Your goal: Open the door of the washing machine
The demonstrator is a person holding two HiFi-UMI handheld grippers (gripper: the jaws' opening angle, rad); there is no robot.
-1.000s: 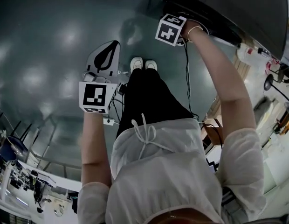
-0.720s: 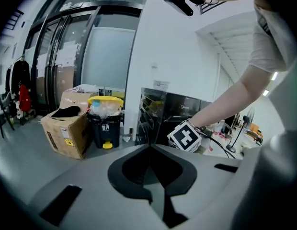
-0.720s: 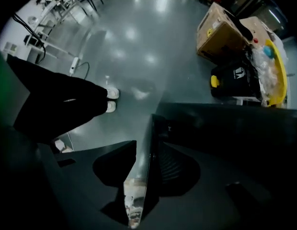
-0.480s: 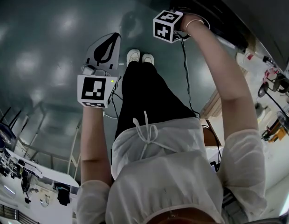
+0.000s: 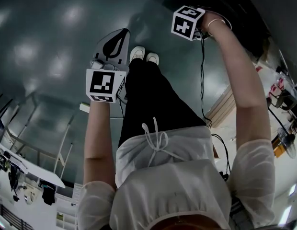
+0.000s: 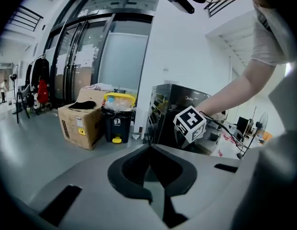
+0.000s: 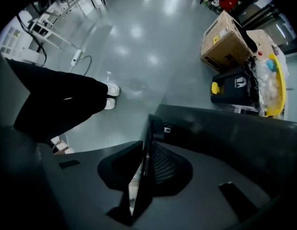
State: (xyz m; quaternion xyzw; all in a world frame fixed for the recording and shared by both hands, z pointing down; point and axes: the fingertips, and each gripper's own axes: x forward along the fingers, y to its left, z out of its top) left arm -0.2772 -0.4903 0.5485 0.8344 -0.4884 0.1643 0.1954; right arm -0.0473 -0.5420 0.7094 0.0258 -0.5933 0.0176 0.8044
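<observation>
The washing machine (image 5: pixel 244 13) is the dark body at the head view's upper right. My right gripper (image 7: pixel 147 121) points steeply down at its top. Its jaws have just been closing and are now shut on the thin dark edge of the door (image 7: pixel 144 164), which stands upright between the pads. In the head view only this gripper's marker cube (image 5: pixel 188 23) and the hand behind it show. My left gripper (image 5: pixel 123 31) hangs over the floor left of the person's legs, shut with nothing in it. From it I see the machine (image 6: pixel 163 109) and the right cube (image 6: pixel 190 123).
A cardboard box (image 6: pixel 79 121) and a black bin with a yellow lid (image 6: pixel 117 121) stand on the floor left of the machine. The person's white shoes (image 5: pixel 142 55) are close to the machine's front. A black cable (image 5: pixel 202 80) hangs from the right gripper. Desks line the lower left.
The right marker cube has shifted to the right and turned while staying at the machine's edge. The left gripper has moved a little up the picture. The head view itself has swung.
</observation>
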